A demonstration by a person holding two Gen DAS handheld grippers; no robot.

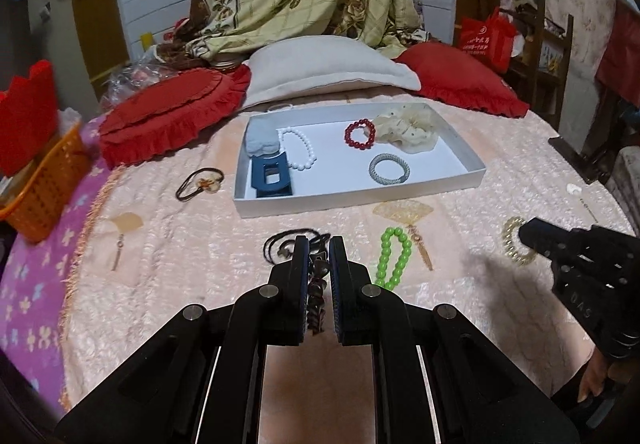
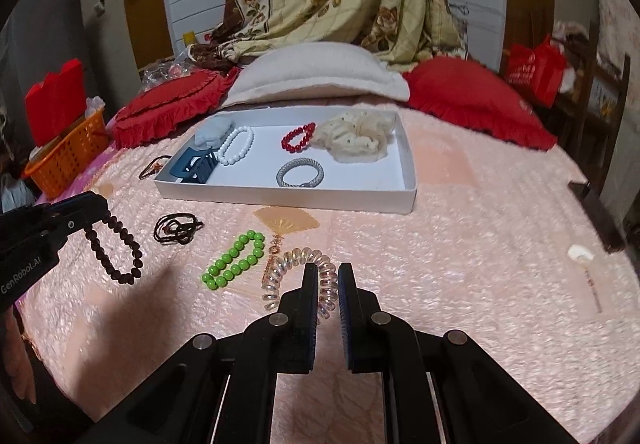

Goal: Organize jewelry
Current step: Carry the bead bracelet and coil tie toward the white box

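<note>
While open blanket flanks it, tray edge nears pillows.

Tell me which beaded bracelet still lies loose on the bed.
The green bracelet. The dark one hangs from the left fingers; white and red are boxed.

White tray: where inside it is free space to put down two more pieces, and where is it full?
In the white tray, bare floor lies along the right wall, beside the grey bracelet and below the cream scrunchie. A smaller patch lies between the white bead bracelet and the grey one. The left corner is crowded with the blue clip.
</note>
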